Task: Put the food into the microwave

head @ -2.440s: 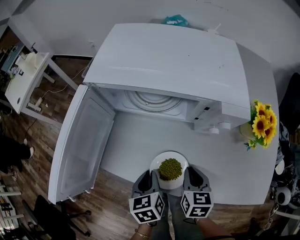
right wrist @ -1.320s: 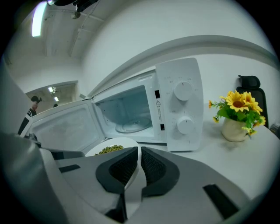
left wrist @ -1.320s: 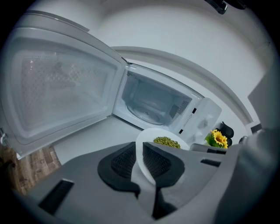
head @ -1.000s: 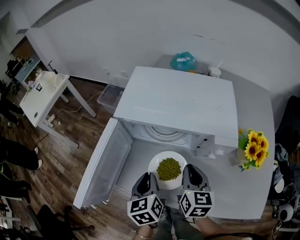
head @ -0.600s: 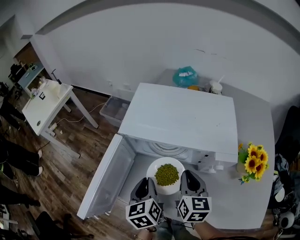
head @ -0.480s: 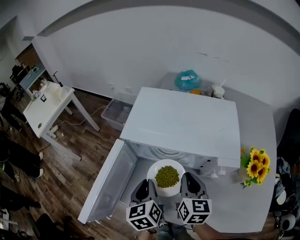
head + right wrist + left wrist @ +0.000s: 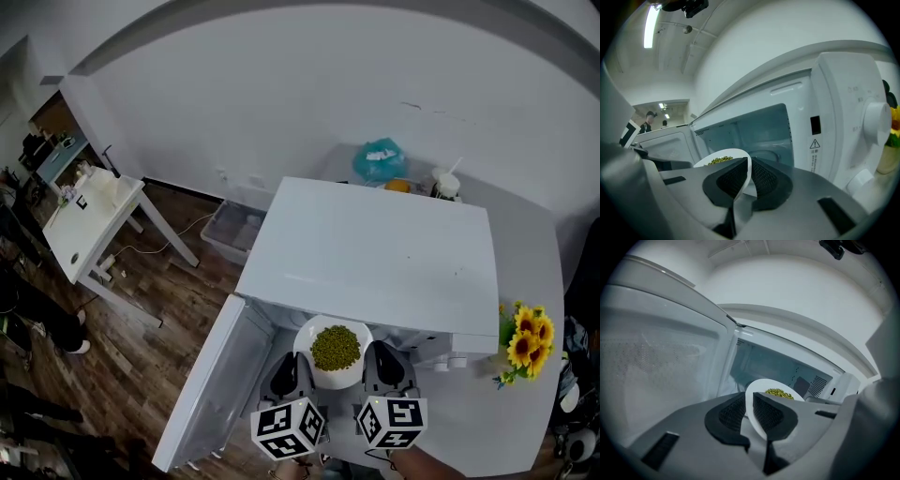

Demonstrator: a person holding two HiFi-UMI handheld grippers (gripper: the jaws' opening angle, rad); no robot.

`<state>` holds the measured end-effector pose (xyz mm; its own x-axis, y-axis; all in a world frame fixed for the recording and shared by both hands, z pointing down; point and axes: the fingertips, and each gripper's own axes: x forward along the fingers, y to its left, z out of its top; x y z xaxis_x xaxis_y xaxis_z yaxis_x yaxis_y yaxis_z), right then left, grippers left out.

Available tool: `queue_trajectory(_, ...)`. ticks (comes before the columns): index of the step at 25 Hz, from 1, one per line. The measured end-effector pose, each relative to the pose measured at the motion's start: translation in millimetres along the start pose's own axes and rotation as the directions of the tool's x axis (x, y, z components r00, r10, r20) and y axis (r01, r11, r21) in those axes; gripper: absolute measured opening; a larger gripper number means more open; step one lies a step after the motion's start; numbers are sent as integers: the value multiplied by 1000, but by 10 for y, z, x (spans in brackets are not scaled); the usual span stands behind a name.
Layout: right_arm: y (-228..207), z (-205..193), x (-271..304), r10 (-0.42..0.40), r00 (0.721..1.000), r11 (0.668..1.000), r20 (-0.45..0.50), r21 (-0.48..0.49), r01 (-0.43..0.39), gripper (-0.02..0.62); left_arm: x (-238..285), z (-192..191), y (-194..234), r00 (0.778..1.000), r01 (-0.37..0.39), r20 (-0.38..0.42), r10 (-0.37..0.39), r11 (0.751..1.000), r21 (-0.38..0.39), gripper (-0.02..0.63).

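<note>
White plate [image 7: 335, 379] of green food [image 7: 336, 347] held at the open mouth of the white microwave [image 7: 375, 253], left gripper [image 7: 293, 372] clamped on its left rim, right gripper [image 7: 383, 367] clamped on its right rim, microwave door [image 7: 208, 389] swung open to the left, sunflowers [image 7: 523, 342] at right

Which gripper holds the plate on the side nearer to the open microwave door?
The left gripper: it grips the plate on the edge beside the open door; the right gripper grips the edge toward the knobs.
</note>
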<state>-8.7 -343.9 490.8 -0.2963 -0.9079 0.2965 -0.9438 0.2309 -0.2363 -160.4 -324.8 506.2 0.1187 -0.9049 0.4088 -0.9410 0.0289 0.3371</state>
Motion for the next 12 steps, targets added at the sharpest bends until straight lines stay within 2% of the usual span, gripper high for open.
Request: queue_trajectory(12,-202,-180,284,-69,998,997,2,36,69,37,420,-152,37,1000,24,-12,-24,1000,-2,51)
